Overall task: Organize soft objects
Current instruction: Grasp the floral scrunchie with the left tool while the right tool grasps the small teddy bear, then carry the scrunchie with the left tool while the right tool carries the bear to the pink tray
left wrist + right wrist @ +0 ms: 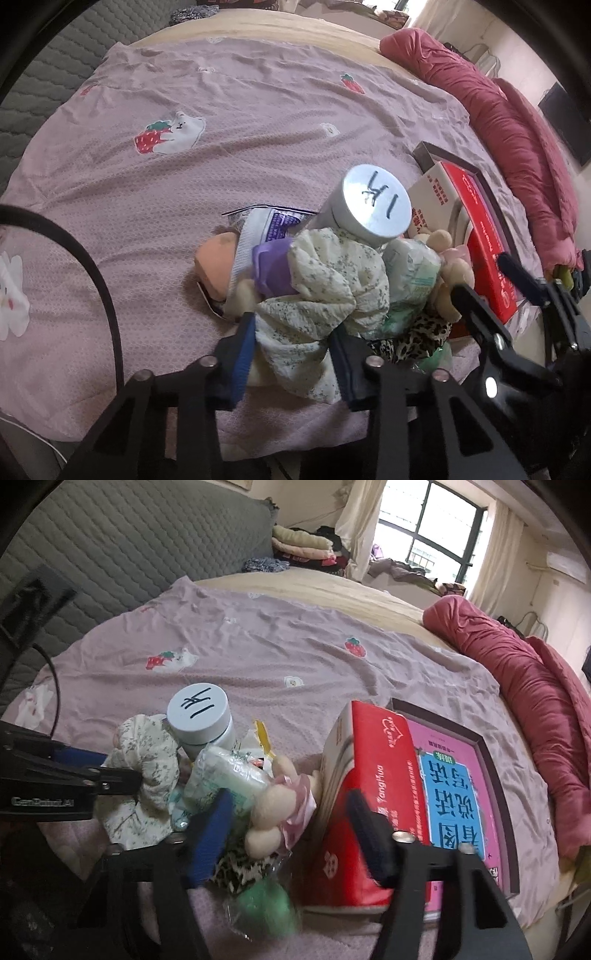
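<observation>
Left tool (291, 350): blue pads closed against either side of the floral cloth scrunchie (325, 291), which sits at the near edge of the heap on the bed (221, 122). Judged step: lifting this piece clear. Draw it up slowly, since the lidded jar (373, 201) leans on the heap just behind and could topple.

Right tool (291, 834): fingers spread wide, holding nothing; the cream plush toy (269, 808) lies between them and the red carton (369, 775) stands against the right finger.

Heap, nearest first: green packet (266, 901), leopard-print fabric (240, 871), plush toy, wrapped tissue pack (229, 779), scrunchie, jar, purple-printed pouch (273, 225), peach soft item (214, 258).

Containers: dark-rimmed tray (495, 760) beyond the heap, holding a pink-and-blue printed book (454, 794); the red carton rests on its left side. Jar shut; contents unseen. No soft object lies in the tray yet.

Far: red duvet (524, 672) along the bed's edge.
</observation>
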{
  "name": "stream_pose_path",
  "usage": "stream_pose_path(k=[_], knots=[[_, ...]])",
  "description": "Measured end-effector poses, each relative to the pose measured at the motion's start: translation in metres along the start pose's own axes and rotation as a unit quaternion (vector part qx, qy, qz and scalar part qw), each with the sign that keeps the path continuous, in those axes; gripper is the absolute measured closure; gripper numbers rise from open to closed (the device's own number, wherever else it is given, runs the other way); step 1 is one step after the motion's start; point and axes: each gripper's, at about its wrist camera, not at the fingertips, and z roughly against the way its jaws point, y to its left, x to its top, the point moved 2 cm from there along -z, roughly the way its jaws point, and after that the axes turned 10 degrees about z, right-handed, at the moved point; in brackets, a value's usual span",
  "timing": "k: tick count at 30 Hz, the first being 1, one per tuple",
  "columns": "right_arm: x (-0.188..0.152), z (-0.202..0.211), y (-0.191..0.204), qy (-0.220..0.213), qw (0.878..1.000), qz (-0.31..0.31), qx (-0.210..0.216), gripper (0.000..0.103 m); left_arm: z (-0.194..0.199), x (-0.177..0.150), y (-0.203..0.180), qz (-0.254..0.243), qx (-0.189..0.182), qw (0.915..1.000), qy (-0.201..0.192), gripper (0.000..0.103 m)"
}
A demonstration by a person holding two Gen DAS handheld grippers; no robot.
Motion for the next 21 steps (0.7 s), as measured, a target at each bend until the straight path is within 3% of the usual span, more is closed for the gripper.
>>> stream_pose_path(k=[3, 5, 6, 12, 15, 21], knots=[[0.002, -0.014, 0.000, 0.025, 1.000, -0.001, -0.008, 0.062, -0.001, 0.001, 0.004, 0.004, -0.006, 1.0000, 0.001, 0.070], [0.002, -0.019, -0.002, 0.030, 0.999, -0.012, 0.005, 0.081, 0.000, 0.001, 0.006, 0.004, -0.007, 1.0000, -0.001, 0.073], [0.002, -0.021, -0.003, 0.030, 0.999, -0.015, 0.008, 0.084, 0.000, 0.000, 0.006, 0.004, -0.010, 0.9999, -0.002, 0.074], [0.003, -0.008, -0.013, 0.011, 0.999, -0.034, 0.017, 0.086, 0.006, 0.000, 0.017, 0.022, -0.047, 0.9986, -0.006, 0.089], [0.003, 0.002, -0.021, 0.000, 0.998, -0.051, 0.026, 0.087, 0.014, -0.002, 0.020, 0.032, -0.074, 0.9967, -0.009, 0.089], [0.007, 0.022, -0.033, -0.031, 0.997, -0.063, 0.034, 0.087, 0.038, -0.002, 0.016, 0.022, -0.081, 0.9960, -0.030, 0.089]])
